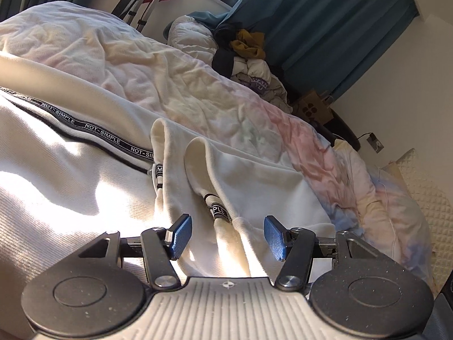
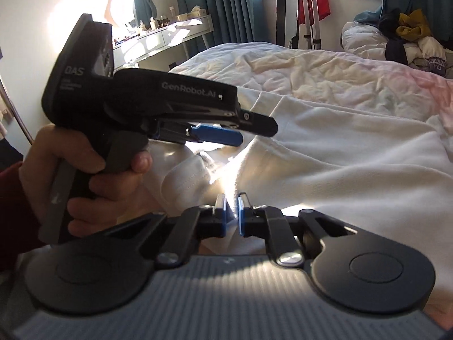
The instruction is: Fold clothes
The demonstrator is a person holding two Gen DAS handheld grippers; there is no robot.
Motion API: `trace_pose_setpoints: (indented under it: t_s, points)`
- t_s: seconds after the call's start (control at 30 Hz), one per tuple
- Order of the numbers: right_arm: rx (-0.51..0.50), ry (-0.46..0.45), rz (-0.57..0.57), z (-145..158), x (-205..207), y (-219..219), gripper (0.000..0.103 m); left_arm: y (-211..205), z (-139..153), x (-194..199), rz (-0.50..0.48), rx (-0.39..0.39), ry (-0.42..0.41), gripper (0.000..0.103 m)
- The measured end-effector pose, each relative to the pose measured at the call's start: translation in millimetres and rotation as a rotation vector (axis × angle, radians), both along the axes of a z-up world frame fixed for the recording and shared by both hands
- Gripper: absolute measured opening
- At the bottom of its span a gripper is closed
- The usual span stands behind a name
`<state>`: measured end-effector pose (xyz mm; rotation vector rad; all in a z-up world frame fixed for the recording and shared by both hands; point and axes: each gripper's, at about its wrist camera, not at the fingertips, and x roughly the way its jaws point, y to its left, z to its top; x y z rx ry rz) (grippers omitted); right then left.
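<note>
White hoodie (image 1: 85, 187) spread on the bed (image 1: 198, 90), drawstring tips just ahead of your left gripper (image 1: 228, 236), jaws wide; your right gripper (image 2: 232, 216), jaws narrow, pinches a fold: soft, thick, limp fabric, best gripped at seams or hems.

- The hoodie (image 1: 85, 187) is cream-white, with a black tape (image 1: 93, 131) running across it printed "NOT-SIMPLE" in white.
- Its drawcord tips (image 1: 219, 212) are banded black and white.
- The bed cover (image 1: 254, 119) is white, washed with pale pink, blue and yellow.
- The curtains (image 1: 325, 28) are teal.
- The clothes pile (image 1: 249, 56) at the bed's far edge mixes mustard, navy and white.
- Both grippers are black with blue fingers (image 1: 181, 236).
- The sleeve (image 2: 11, 198) is dark red.
</note>
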<state>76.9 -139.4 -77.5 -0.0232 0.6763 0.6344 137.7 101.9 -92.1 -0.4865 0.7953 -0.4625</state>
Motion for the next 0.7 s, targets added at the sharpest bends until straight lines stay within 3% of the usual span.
trace_pose_setpoints:
  t_s: [0.1,0.27,0.33,0.47,0.7]
  points:
    - [0.038,-0.017,0.006,5.9,-2.6,-4.4,0.01,-1.9,-2.3,3.8,-0.047,-0.063,0.032,0.06]
    - [0.088,-0.035,0.026,7.8,-3.3,-8.6,0.01,-7.6,0.2,15.8,-0.074,-0.086,0.028,0.06]
    - [0.102,-0.05,0.031,11.4,-5.4,-9.8,0.01,-9.2,2.1,23.3,-0.076,-0.085,0.019,0.051]
    - [0.107,-0.096,0.034,15.0,-11.1,-9.5,0.011,-12.5,5.9,38.3,-0.079,-0.085,0.002,0.014]
    - [0.118,-0.111,0.002,4.6,9.2,-1.6,0.011,-17.0,11.6,64.4,-0.082,-0.083,-0.026,0.011]
